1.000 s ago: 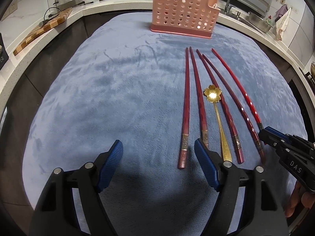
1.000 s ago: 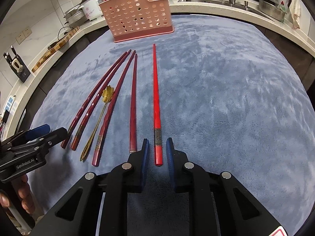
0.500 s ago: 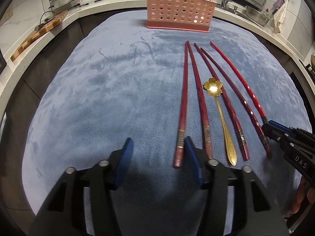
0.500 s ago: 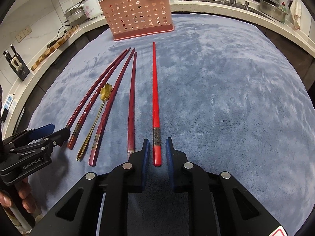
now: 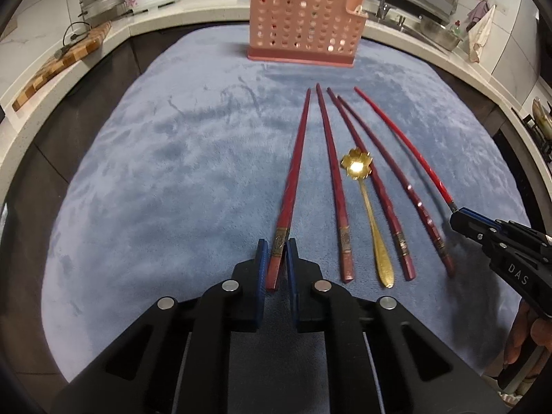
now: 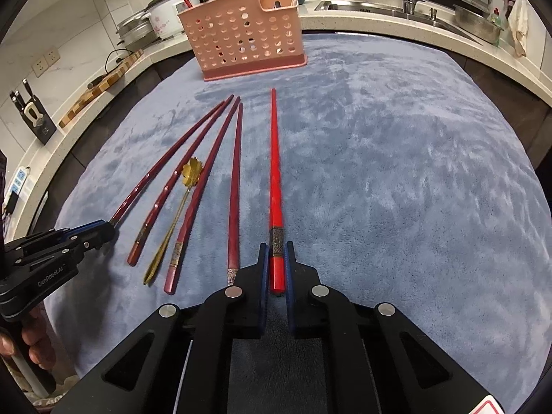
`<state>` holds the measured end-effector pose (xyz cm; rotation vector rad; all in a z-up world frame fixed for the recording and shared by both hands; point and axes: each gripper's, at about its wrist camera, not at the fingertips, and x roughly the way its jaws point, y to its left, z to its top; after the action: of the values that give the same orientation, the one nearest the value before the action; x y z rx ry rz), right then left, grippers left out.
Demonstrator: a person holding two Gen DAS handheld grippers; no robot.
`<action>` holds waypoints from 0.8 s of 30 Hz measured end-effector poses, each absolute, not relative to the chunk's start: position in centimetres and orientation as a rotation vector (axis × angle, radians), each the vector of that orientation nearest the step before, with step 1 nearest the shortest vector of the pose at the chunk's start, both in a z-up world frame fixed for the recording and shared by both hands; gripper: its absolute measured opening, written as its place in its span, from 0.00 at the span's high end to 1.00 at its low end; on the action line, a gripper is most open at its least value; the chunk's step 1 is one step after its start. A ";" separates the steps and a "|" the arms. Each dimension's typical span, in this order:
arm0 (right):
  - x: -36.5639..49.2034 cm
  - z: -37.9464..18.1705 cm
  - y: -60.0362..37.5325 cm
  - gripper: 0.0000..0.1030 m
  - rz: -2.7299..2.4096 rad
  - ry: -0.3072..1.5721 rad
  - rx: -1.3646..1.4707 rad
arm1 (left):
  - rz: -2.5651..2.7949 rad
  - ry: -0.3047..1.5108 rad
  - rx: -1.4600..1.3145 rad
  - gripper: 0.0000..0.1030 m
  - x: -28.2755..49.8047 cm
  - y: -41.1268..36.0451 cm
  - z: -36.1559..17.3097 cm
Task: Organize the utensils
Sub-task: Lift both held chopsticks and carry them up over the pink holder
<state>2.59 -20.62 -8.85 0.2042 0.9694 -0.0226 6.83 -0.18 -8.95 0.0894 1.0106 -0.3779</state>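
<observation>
red lacquer: left gripper [image 5: 276,258] pinches the leftmost chopstick [image 5: 293,186] at its banded butt; right gripper [image 6: 277,262] clamps the rightmost chopstick [image 6: 275,172] likewise.
target: pink perforated caddy [image 6: 241,34], straight ahead.
advice: lift level, tips clear of the fleece mat [image 6: 396,172], drop tips-first.

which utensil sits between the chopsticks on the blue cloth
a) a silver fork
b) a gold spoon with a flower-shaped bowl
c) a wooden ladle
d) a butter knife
b: a gold spoon with a flower-shaped bowl lies among the red chopsticks on the blue cloth.
</observation>
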 end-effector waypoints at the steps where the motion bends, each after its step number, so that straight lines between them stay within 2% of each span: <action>1: 2.5 -8.6 -20.7 0.92 -0.023 0.964 0.206 | -0.379 1.001 0.083 0.90 6.7 -0.1 -8.5; 24: 1.9 2.9 -24.6 0.93 -0.080 0.728 0.301 | -0.375 0.787 -0.033 0.93 8.1 2.5 2.8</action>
<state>1.91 -24.56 2.90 0.3009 0.7276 -0.0797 8.11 2.47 2.82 -0.0327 0.7873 -0.3748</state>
